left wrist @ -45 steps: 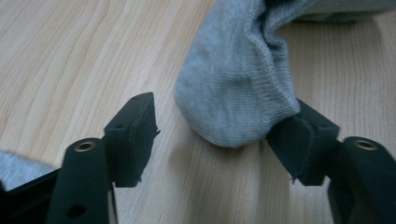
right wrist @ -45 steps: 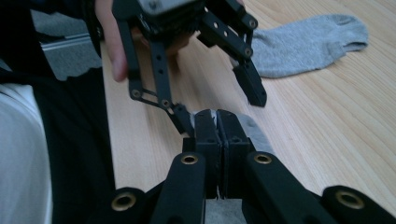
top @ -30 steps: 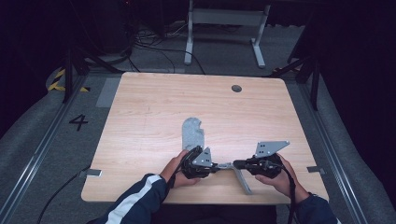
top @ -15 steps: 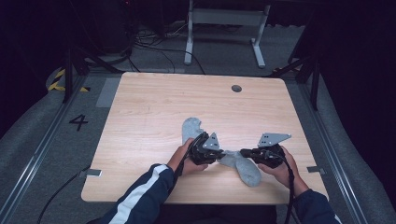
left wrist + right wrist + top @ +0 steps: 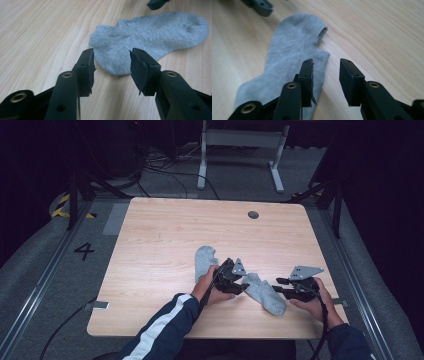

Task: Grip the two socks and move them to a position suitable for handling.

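**Both claws empty, the sock laid down between them**

My left claw stands with its jaws spread wide and nothing between them, its tips hanging just over the near edge of the grey sock. My right claw is parted as well and just as empty; its inner jaw sits over the sock's edge, the other over bare table.

Half a second ago the two claws were close together with this sock bunched between them. Now they have drawn apart and the sock lies flat on the wood, near the front edge, between my hands. I judge that I have just released it, so this sock's placing looks done.

The high view shows a second grey sock beyond my left hand, lying apart from the first; I take it as the one to fetch next, perhaps to pair with this one.

The right gripper view shows the sock's open cuff at its far end. The left gripper view shows the rounded toe, with a tip of the other claw beyond it.
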### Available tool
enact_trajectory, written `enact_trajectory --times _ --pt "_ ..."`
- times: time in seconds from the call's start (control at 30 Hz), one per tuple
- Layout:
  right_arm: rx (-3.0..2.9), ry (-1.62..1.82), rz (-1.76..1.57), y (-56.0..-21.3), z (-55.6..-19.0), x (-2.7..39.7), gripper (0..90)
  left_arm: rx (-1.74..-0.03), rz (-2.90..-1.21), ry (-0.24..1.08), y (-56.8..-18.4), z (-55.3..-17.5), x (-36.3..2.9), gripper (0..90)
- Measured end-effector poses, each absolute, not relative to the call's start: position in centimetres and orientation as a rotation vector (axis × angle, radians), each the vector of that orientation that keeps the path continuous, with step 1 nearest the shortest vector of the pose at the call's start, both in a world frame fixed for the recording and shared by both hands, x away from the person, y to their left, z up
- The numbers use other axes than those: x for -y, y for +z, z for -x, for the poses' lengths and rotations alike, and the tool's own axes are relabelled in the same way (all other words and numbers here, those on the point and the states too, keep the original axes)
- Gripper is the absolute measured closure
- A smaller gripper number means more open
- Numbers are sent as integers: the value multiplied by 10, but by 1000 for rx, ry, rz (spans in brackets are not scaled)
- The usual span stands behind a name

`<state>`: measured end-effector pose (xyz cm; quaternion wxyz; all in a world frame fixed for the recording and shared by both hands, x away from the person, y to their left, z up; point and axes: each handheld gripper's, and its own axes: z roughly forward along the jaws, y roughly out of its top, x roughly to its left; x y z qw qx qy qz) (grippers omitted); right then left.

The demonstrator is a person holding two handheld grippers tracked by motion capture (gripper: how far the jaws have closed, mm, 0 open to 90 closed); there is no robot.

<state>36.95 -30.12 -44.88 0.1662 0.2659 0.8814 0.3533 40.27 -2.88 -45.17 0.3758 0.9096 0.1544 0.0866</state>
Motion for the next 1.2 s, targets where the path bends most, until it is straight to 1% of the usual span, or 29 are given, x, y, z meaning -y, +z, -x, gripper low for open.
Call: enact_trajectory --times 0.1,0.13,0.17,0.2,0.37,0.57,0.73,0.87,0.9,0.97,1.0,1.07,1.17,1.2 --pt "-2545 1044 -689 -447 -356 308 753 -388 -2333 212 -454 -401 36 527" --pt "-2545 1044 -689 -447 -356 308 753 -388 -2333 212 -454 -401 36 528" --pt "-2586 1032 -629 -449 -345 309 799 -388 -2349 214 -457 -401 41 536" --pt "-2600 1020 -612 -450 -342 309 814 -389 -2359 208 -460 -402 43 546" --pt "-2703 965 -517 -459 -327 302 844 -399 -2391 214 -465 -406 48 580" --pt "-2762 950 -444 -465 -322 287 853 -419 -2404 195 -471 -415 48 610" --pt "-2768 997 -435 -467 -316 274 848 -428 -2417 203 -470 -418 43 606" --pt "-2756 1022 -461 -468 -312 262 827 -451 -2418 198 -470 -423 37 579" --pt "-2749 1028 -471 -469 -311 260 775 -459 -2413 192 -470 -425 35 579" --pt "-2737 1039 -494 -469 -310 251 722 -474 -2402 183 -471 -427 32 550" --pt "-2723 1034 -478 -467 -309 247 680 -488 -2397 183 -470 -428 31 531" --pt "-2720 1052 -461 -465 -308 246 659 -506 -2363 194 -468 -432 28 513" --pt "-2704 1082 -448 -459 -306 250 653 -524 -2350 189 -466 -436 28 483" --pt "-2701 1101 -442 -457 -304 253 653 -527 -2349 189 -466 -437 29 455"
